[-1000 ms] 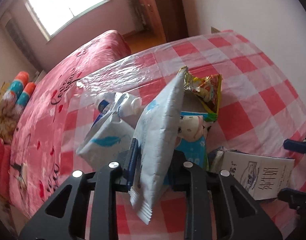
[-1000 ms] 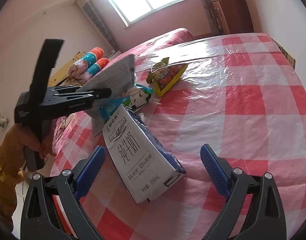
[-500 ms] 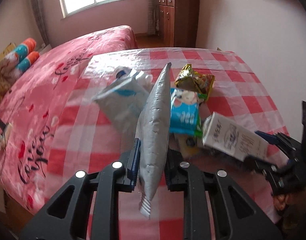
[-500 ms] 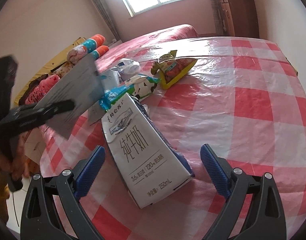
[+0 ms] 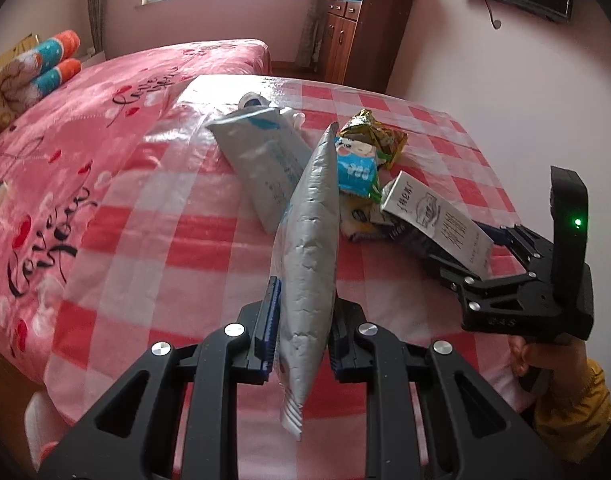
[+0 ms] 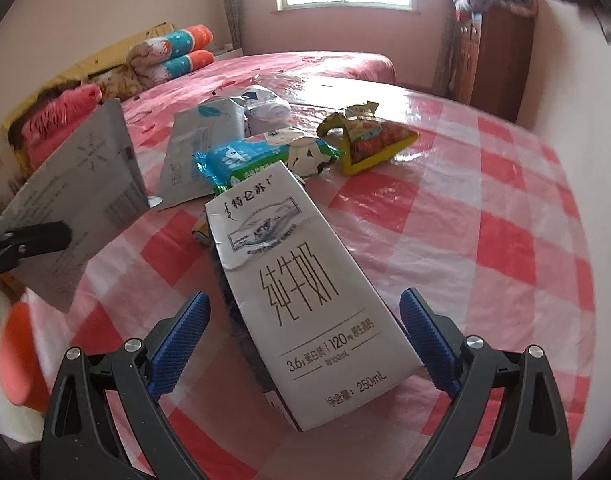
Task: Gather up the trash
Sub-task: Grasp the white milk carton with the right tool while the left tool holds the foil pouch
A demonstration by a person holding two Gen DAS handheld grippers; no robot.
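In the left wrist view, the left gripper (image 5: 301, 332) at bottom centre pinches a flat silver foil wrapper (image 5: 311, 248), held edge-on above the red-and-white checked tablecloth (image 5: 177, 240). Behind it at centre lie more wrappers and a white milk carton (image 5: 433, 216). In the right wrist view, the right gripper (image 6: 305, 344) has its blue-padded fingers (image 6: 181, 340) spread wide, either side of the carton's lower end, not touching it; the silver wrapper appears at left.

A white rectangular milk carton (image 6: 305, 292) is seen lying on the red-and-white checked bench (image 6: 485, 240), between the wide-spread blue pads of the right claw (image 6: 305, 344), untouched. A grey foil pouch (image 6: 77, 200) is held at left.
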